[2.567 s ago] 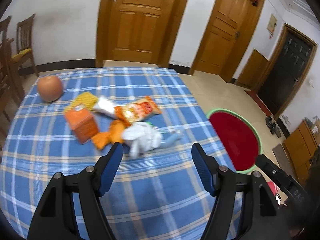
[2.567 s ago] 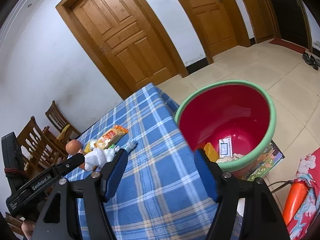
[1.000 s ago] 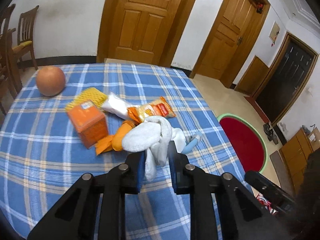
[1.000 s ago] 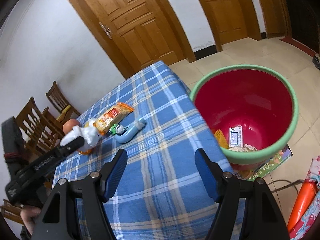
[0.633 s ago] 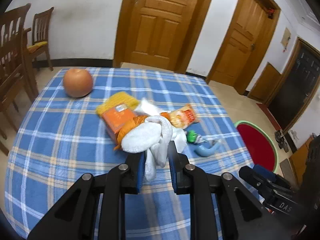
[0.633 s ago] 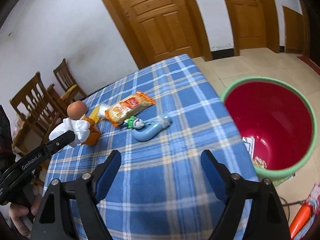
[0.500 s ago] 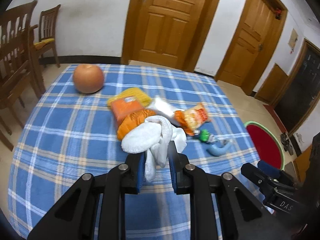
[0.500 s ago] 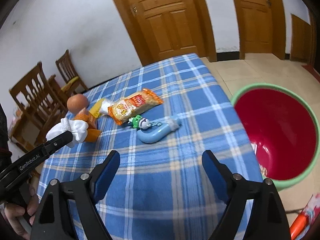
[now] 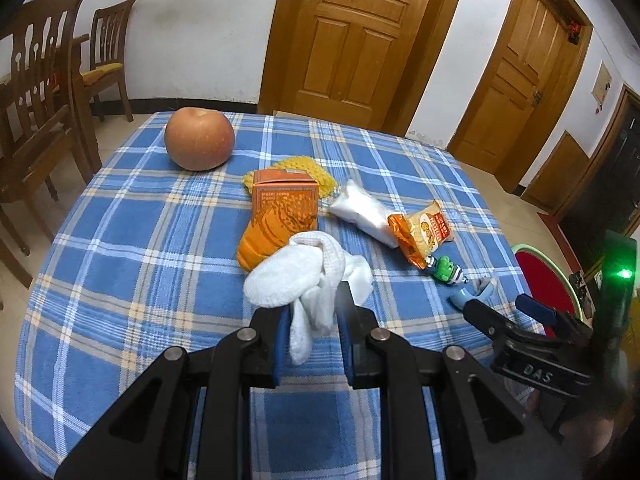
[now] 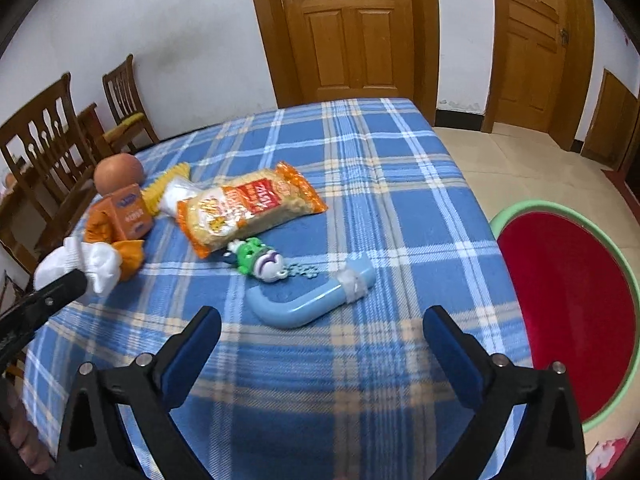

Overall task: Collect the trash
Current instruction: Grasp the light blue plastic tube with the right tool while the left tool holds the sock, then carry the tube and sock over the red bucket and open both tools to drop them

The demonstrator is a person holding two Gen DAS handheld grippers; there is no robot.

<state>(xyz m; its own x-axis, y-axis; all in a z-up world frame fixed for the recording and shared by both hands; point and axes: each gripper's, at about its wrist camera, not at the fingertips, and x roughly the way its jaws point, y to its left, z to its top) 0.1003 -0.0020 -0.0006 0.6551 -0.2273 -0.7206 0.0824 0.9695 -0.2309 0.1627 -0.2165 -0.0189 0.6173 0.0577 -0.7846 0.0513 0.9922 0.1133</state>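
A crumpled white cloth (image 9: 308, 276) is clamped between the nearly closed jaws of the left gripper (image 9: 312, 344) and is held up over the near part of the blue plaid tablecloth (image 9: 132, 240); in the right wrist view the same cloth (image 10: 86, 266) is seen at the far left, pinched at the tip of that gripper. Just behind the cloth an orange wrapper (image 9: 266, 240) is seen, with an orange carton (image 9: 286, 200) standing against it and a yellow mesh piece (image 9: 304, 168) lying behind the carton. To the right a white packet (image 9: 362, 212) and an orange snack bag (image 10: 248, 204) are laid side by side, touching. Near the bag's lower end a small green toy figure (image 10: 256, 262) is found, and just beside it a light blue curved handle-like object (image 10: 308, 300). The right gripper (image 10: 320, 344) is held above the cloth-covered table just in front of that blue object; its jaws are opening wide and nothing is gripped between them. A round brown fruit (image 9: 199, 139) is set apart at the far left of the table. A red basin with a green rim (image 10: 568, 312) is seen on the floor beside the table's right edge. Wooden chairs (image 9: 44, 92) are placed at the left.
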